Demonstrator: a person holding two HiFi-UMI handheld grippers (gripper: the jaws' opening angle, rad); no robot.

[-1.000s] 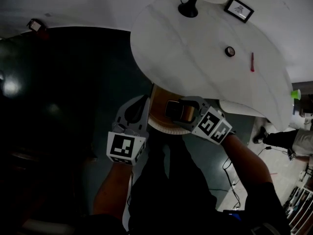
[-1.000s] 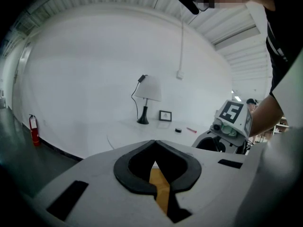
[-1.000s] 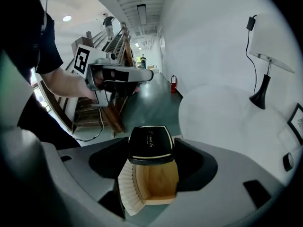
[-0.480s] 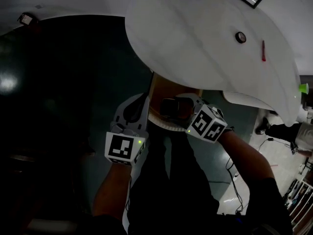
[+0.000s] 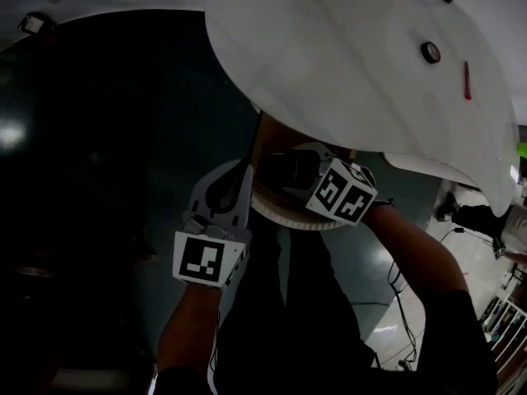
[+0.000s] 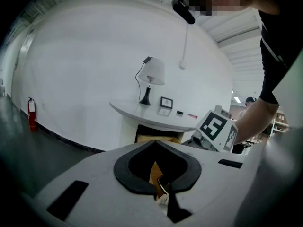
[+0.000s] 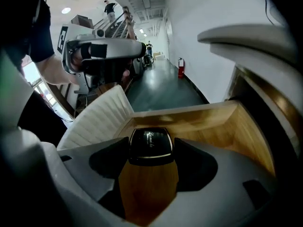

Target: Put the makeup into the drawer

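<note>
Over smooth wooden drawer (image 7: 222, 126), right gripper (image 7: 149, 161) fingers (image 7: 199, 164) clamp glossy black compact (image 7: 150, 143); left gripper (image 6: 161, 195) fingers (image 6: 132, 174) together.

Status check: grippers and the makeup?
Left gripper shut, empty. Right gripper shut on black compact, above open drawer floor. Nothing blocking in drawer.

Black compact (image 7: 150, 144), lid: pale cursive script, too blurred to read. Framed picture (image 6: 166, 102), far: print illegible. Square markers (image 5: 203, 259) on cubes: black-white patterns, no letters.
</note>
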